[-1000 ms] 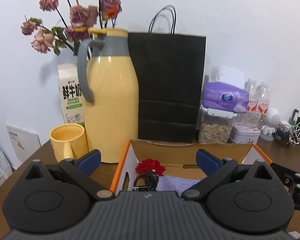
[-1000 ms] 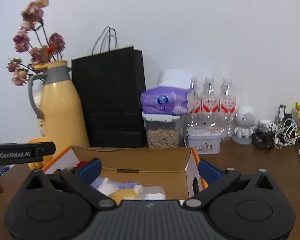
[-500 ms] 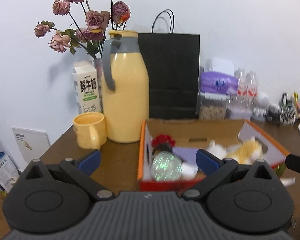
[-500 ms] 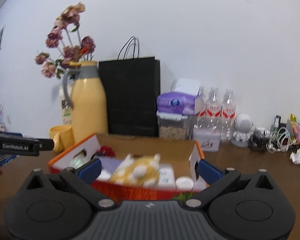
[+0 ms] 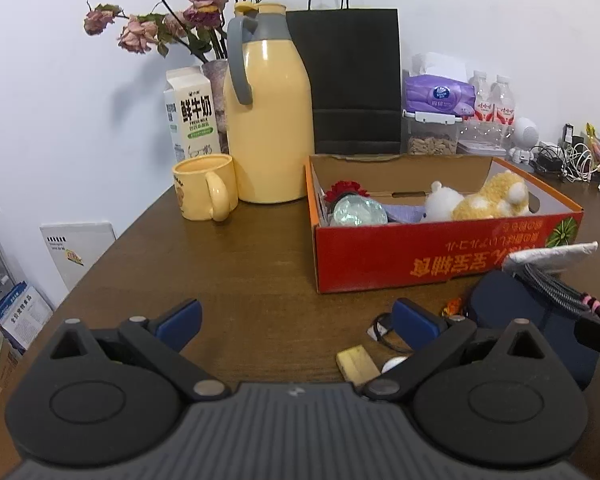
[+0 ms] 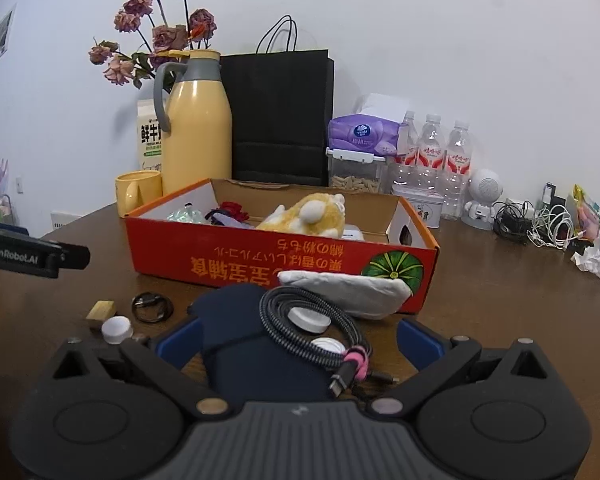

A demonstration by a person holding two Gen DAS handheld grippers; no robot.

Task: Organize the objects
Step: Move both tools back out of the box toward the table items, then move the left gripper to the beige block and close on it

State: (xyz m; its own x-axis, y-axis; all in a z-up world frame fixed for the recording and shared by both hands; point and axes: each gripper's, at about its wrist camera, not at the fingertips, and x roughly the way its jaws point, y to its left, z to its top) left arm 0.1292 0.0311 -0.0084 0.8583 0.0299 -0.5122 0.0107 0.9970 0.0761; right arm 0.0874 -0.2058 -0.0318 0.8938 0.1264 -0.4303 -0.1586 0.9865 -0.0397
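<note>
A red-orange cardboard box (image 5: 440, 258) (image 6: 260, 258) stands on the brown table with a yellow-and-white plush toy (image 5: 488, 200) (image 6: 308, 216), a glass ball (image 5: 358, 210) and a red flower (image 5: 346, 190) inside. In front of it lies a dark blue pouch (image 6: 236, 320) (image 5: 508, 308) carrying a coiled braided cable (image 6: 296, 320) and a white cloth (image 6: 348, 286). My right gripper (image 6: 300, 340) is open, its fingers on either side of the pouch. My left gripper (image 5: 296, 320) is open over bare table, holding nothing. A wooden block (image 5: 358, 362) (image 6: 100, 311), a white cap (image 6: 117, 329) and a black cord loop (image 6: 152, 302) lie near its right finger.
Behind the box stand a yellow jug (image 5: 268, 120), a yellow mug (image 5: 204, 188), a milk carton (image 5: 190, 114), dried roses, a black paper bag (image 5: 352, 80), tissues, a seed jar and water bottles (image 6: 432, 152). Tangled cables (image 6: 540, 224) lie far right. The table's left edge drops off.
Both grippers have drawn back from above the box toward the table's front. The box's front wall and the pouch, cable and small items before it have come into view.
</note>
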